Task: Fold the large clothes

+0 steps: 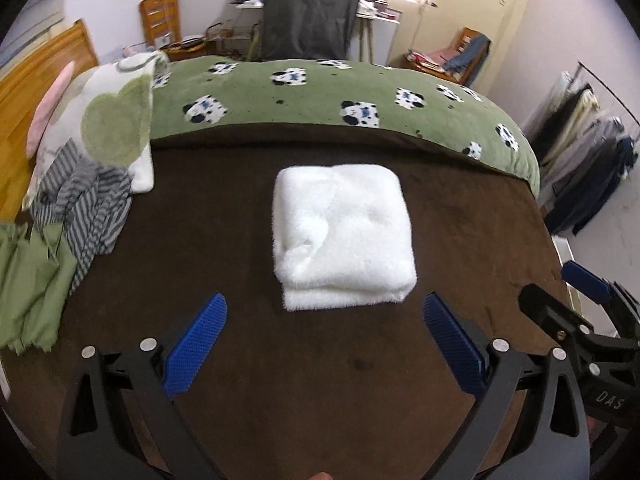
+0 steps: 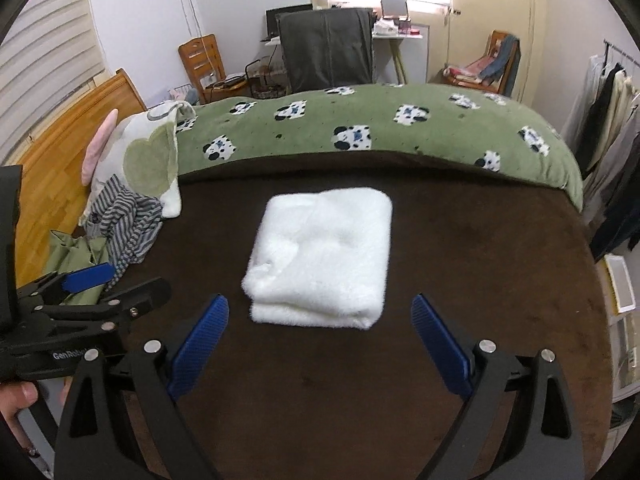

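White fluffy garment [image 1: 343, 236] sits folded into a thick, roughly square bundle, middle of the brown blanket [image 1: 224, 248] on the bed. The stacked fold edge faces the cameras; layers show along that near side. It is slightly longer front to back than side to side, so its long axis runs away from the grippers toward the green panda-print blanket [image 1: 320, 100]. Top surface is puffy and a bit dented.

Left gripper [image 1: 324, 322]: jaws wide apart, nothing between them, above the blanket just short of the bundle's near edge, not touching it. Right gripper [image 2: 320, 320]: the same, blue pads spread wide and empty, clear of the garment. Each gripper shows at the edge of the other's view, side by side. A hand [image 2: 16, 400] shows at the lower left of the right wrist view.

Bare brown blanket lies on all sides of the bundle, widest on the right and in front. Left side is tighter: a striped grey cloth [image 1: 90, 208], a green cloth [image 1: 30, 284] and a heart-print pillow [image 1: 116, 120] are piled there, apart from the bundle. Wooden headboard [image 1: 40, 80] stands beyond them. The bed's right edge drops off toward a clothes rack [image 1: 588, 152]. A dark chair [image 1: 308, 20] stands past the far edge.
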### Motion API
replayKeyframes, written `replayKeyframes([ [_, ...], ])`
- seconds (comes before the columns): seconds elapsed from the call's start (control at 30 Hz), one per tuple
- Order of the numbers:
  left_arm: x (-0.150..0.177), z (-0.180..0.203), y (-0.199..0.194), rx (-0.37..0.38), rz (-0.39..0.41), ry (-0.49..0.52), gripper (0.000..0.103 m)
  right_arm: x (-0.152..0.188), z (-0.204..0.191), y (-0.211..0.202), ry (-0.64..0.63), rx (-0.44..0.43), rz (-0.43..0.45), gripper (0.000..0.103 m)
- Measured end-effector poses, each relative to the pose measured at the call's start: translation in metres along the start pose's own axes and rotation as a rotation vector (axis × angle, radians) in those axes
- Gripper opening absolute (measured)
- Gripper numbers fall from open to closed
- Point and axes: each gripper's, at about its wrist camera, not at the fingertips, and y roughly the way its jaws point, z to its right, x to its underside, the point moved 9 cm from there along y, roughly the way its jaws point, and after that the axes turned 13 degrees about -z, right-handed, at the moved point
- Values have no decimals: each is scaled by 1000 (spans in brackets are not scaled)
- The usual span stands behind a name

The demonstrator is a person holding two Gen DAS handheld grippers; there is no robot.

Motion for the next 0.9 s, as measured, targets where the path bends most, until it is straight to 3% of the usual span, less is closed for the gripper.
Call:
replayKeyframes([
  [0.2,13,-15,18,-1,1,-57,96,13,5,12,10,17,-4,92],
  [0.43,23,-16,25,-58,2,3,96,23,6,20,15,17,-13,92],
  [0.9,25,-5,20,-70,17,18,96,23,-1,15,25,0,-2,92],
])
